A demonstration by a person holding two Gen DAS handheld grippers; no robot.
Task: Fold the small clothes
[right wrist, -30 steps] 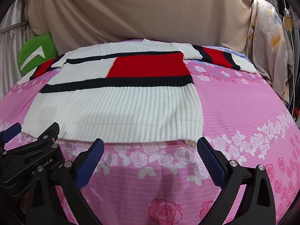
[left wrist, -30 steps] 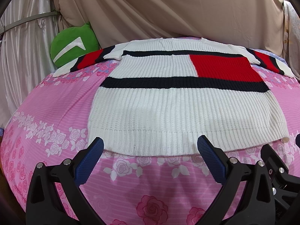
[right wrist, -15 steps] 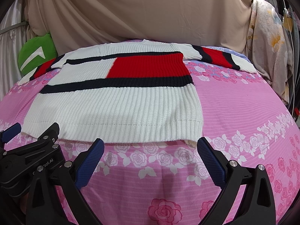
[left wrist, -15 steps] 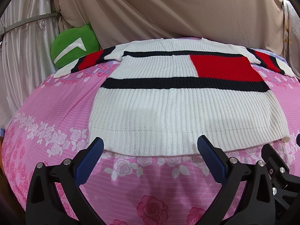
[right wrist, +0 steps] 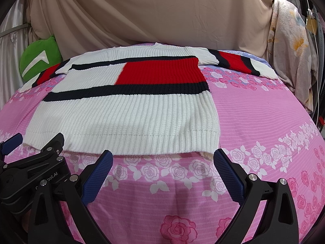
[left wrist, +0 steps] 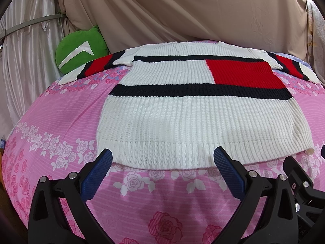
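Where both spread fingers [left wrist: 105,158] wait: sweater [left wrist: 182,105] hem just beyond.

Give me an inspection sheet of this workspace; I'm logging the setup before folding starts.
Surface: pink floral bedsheet, mostly smooth.
Job's things: white knit sweater with red and navy blocks, lying flat, unfolded, both sleeves spread out, hem nearest the grippers.
Clutter: green cushion at the far left, beside the left sleeve.
Grippers: left gripper open, empty, just short of the hem; right gripper open, empty, near the hem's right corner.
Cables: white cable hanging at the far right edge.
Surroundings: beige drape behind the bed; floral cloth hanging at right.
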